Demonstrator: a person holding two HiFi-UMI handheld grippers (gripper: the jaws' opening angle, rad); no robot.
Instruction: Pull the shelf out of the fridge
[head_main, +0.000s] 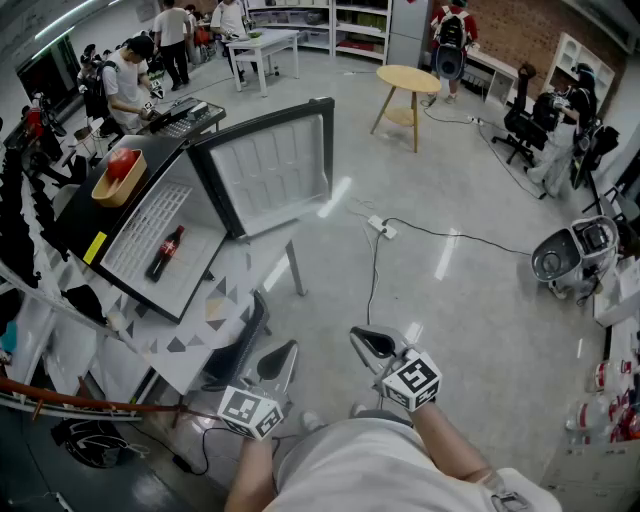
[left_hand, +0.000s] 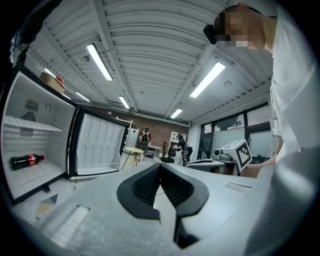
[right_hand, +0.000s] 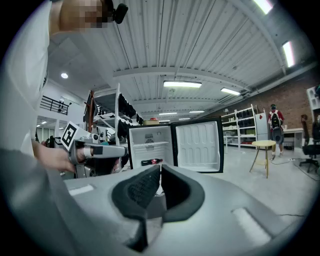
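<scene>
Standing well back from the open fridge (head_main: 268, 172), the person keeps left gripper (head_main: 289, 351) and right gripper (head_main: 362, 339) closed on nothing, so approach comes first, then parting jaws round the shelf (right_hand: 150, 144), seemingly fully seated above the bottle (right_hand: 151, 161).

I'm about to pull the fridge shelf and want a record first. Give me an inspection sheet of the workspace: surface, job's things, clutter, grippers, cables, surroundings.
Surface: patterned table carrying the fridge.
Job's things: fridge door wide open; white shelf seated inside, not yet pulled.
Clutter: cola bottle lying below the shelf; basket with a red fruit on the fridge top.
Grippers: left gripper and right gripper both shut, empty, held near the body, well short of the fridge.
Cables: cable and power strip on the floor right of the table.
Surroundings: round wooden table, office chair, people further back.
</scene>
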